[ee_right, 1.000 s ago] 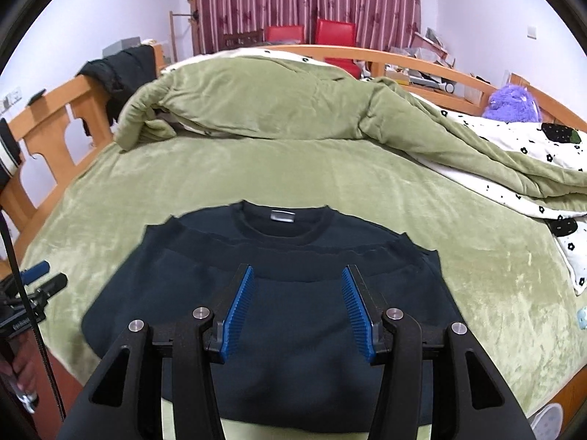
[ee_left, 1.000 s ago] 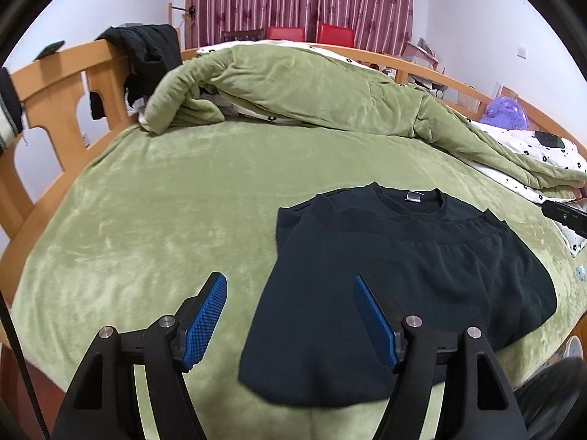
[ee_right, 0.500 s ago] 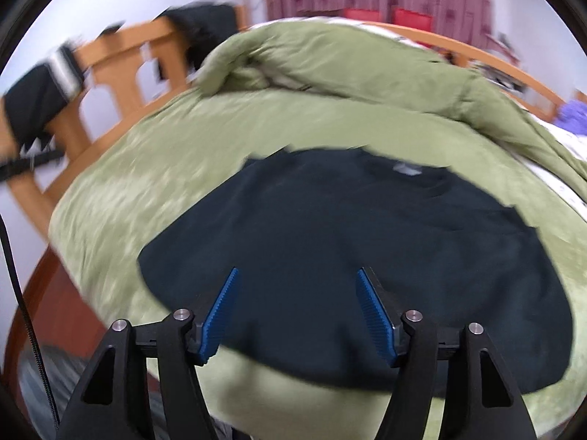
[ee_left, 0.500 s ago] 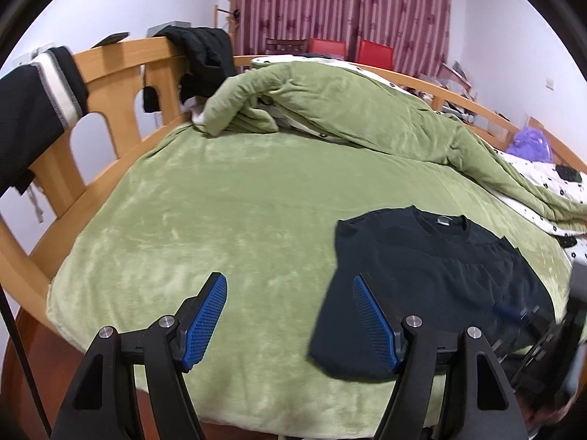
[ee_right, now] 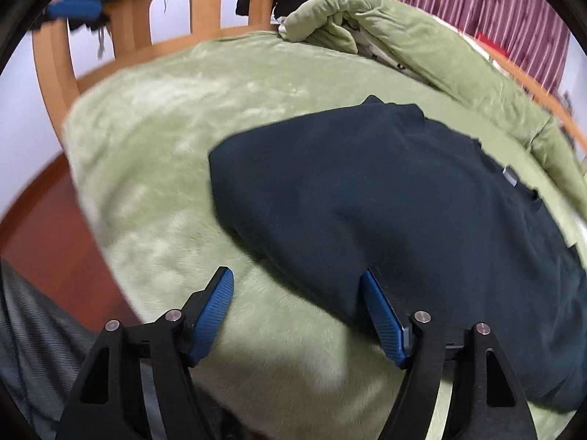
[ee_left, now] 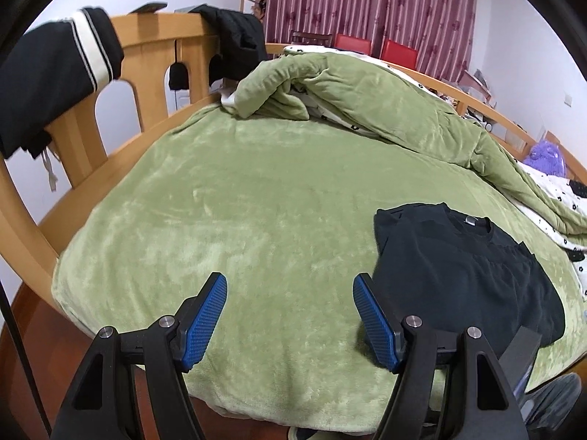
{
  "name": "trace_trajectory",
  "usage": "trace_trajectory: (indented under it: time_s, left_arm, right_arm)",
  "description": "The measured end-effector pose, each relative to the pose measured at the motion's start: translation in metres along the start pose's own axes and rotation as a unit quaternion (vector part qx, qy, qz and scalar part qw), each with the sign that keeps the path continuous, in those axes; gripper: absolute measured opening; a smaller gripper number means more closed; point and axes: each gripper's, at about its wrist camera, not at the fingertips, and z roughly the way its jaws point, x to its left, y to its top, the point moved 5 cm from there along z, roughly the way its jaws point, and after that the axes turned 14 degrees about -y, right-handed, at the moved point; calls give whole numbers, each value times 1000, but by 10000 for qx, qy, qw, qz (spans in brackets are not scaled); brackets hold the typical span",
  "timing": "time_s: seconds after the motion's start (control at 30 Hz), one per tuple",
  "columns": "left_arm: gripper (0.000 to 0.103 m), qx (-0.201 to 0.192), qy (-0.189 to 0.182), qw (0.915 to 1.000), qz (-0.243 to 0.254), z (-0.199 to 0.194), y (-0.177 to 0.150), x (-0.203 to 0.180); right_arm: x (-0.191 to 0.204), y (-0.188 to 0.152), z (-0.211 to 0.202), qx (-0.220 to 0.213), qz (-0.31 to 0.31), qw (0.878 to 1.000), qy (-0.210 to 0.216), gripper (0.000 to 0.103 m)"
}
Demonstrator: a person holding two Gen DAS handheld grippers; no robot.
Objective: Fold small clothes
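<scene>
The right hand-held gripper (ee_right: 297, 293) pointed steeply down at the near edge of the bed, its blue pads (ee_right: 216, 310) spread apart with nothing gripped; the jaws had just been opening, and only the near hem of the black shirt (ee_right: 403, 198) and bare blanket lay in the gap; the right-hand pad stood just at that hem, though contact could not be confirmed. The left hand-held gripper (ee_left: 290, 310) was likewise spread and empty, positioned over bare green blanket (ee_left: 256, 212) with the shirt (ee_left: 458, 275) off to its right, apart from both pads. The shirt lay flat on the blanket near the front edge of the bed, collar and neck label away from the grippers, one sleeve folded in at the far left corner. Behind it a green quilt (ee_left: 367, 99) was heaped along the far side of the bed, showing a white patterned lining; a wooden bed frame (ee_left: 154, 58) curved round the left side, with dark garments (ee_left: 51, 73) draped over its rail; striped maroon curtains (ee_left: 367, 0) and red chair backs (ee_left: 398, 51) stood beyond; a purple object (ee_left: 544, 154) rested at the far right.
</scene>
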Motion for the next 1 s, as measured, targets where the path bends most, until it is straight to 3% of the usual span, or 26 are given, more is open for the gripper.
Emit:
trace_trajectory:
  time_s: [0.33, 0.37, 0.5, 0.57, 0.63, 0.83, 0.87, 0.9, 1.0]
  left_arm:
    - [70, -175, -200, 9992, -311, 8, 5, 19]
    - [70, -182, -210, 9991, -325, 8, 6, 20]
    - [70, -217, -227, 9989, -349, 8, 9, 22]
    - [70, -225, -216, 9989, -350, 8, 9, 22]
    - [70, -223, -194, 9989, -359, 7, 8, 22]
    - [70, -185, -159, 9989, -402, 3, 6, 23]
    - [70, -189, -144, 9989, -398, 2, 6, 24]
    - [70, -194, -122, 9989, -398, 1, 6, 24]
    - [70, -202, -98, 9988, -446, 0, 6, 27]
  right_arm:
    - [4, 29, 29, -130, 39, 9943, -1062, 74]
    - [5, 32, 30, -151, 6, 9930, -1172, 72]
    - [17, 35, 22, -275, -352, 9865, -1573, 48]
    - [27, 36, 10, -537, -704, 9790, -1838, 45]
    - [31, 38, 4, -694, -858, 9754, -1910, 45]
    - [29, 46, 28, -485, -821, 9779, -1858, 46]
    - [31, 47, 29, -532, -865, 9768, -1886, 42]
    - [33, 47, 28, -608, -913, 9760, -1884, 29]
    - [24, 48, 16, -728, -649, 9822, -1607, 20]
